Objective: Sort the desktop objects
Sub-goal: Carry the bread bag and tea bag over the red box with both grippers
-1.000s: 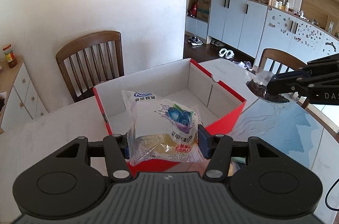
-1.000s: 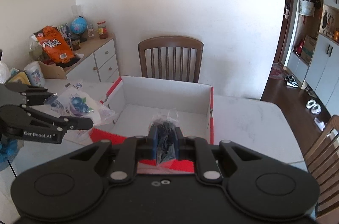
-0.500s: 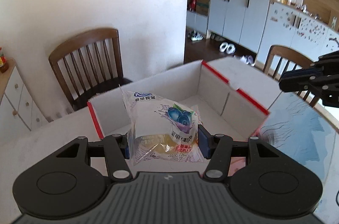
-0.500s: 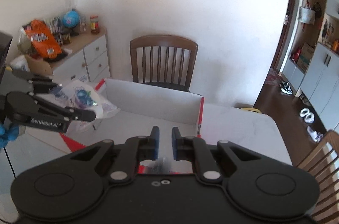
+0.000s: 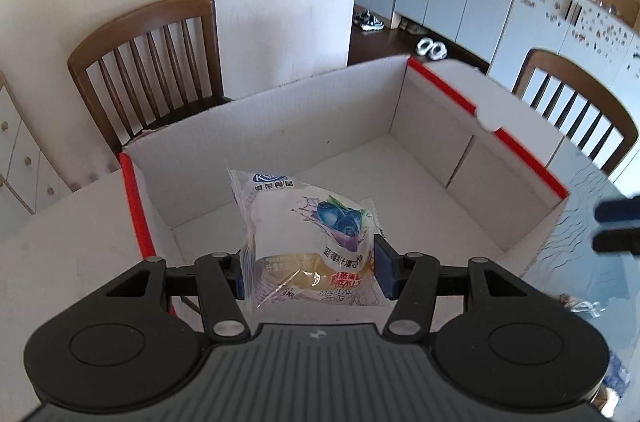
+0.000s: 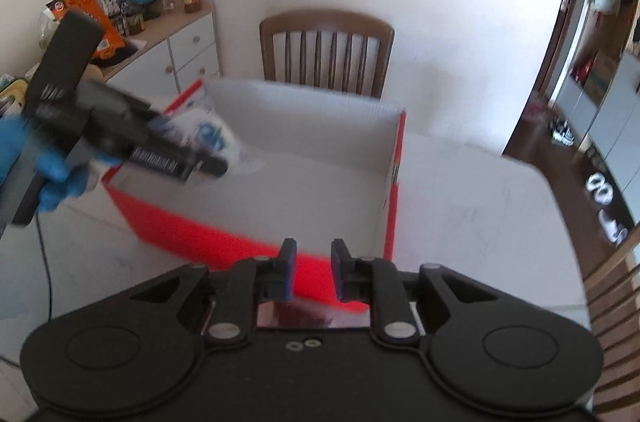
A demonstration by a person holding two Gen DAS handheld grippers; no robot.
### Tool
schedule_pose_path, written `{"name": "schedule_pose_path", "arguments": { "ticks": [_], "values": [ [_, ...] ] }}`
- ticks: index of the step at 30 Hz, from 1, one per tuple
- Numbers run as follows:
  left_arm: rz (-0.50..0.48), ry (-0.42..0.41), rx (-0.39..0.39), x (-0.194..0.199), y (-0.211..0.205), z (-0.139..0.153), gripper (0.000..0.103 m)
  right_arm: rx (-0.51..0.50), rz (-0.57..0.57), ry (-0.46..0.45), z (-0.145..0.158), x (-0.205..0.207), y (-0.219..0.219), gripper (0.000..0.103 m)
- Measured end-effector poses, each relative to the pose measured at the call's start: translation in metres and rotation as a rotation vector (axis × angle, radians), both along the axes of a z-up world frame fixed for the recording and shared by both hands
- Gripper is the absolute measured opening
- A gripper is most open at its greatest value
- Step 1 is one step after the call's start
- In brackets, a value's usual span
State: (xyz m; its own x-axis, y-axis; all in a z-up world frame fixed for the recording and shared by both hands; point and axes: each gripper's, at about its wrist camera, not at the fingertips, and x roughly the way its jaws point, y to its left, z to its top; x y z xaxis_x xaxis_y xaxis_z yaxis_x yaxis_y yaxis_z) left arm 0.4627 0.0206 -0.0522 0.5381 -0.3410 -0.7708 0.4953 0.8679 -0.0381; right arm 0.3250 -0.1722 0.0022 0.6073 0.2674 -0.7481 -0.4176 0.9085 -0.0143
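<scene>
White table (image 5: 60,254), left tongs (image 5: 308,272) clamping snack packet (image 5: 308,242) above box (image 5: 460,150), right tongs (image 6: 313,272) parting, empty.

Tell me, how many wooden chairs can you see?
2. One chair stands behind the box, against the wall. The other chair is at the table's right side. More may be hidden.

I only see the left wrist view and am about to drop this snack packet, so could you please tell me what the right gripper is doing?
Observer: The right gripper is at the box's near red wall. Its fingers have just been opening, with nothing between them.
Operator: Thanks. What holds my gripper?
Observer: A blue-gloved hand grips the left gripper, which holds the snack packet.
Operator: Anything beyond the table?
Observer: An orange bag on the white cabinet.
</scene>
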Motion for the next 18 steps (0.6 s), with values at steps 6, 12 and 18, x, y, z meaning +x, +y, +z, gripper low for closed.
{"name": "schedule_pose_path", "arguments": {
  "ticks": [6, 12, 18],
  "values": [
    [0.008, 0.041, 0.02, 0.011, 0.001, -0.017, 0.055, 0.0, -0.018, 0.054, -0.026, -0.006, 0.002, 0.023],
    [-0.003, 0.037, 0.026, 0.013, 0.0, -0.021, 0.055, 0.021, -0.045, 0.092, -0.048, -0.003, 0.004, 0.041],
    [-0.013, 0.036, 0.027, 0.014, -0.002, -0.022, 0.055, 0.045, -0.072, 0.141, -0.071, 0.001, 0.008, 0.063]
  ]
}}
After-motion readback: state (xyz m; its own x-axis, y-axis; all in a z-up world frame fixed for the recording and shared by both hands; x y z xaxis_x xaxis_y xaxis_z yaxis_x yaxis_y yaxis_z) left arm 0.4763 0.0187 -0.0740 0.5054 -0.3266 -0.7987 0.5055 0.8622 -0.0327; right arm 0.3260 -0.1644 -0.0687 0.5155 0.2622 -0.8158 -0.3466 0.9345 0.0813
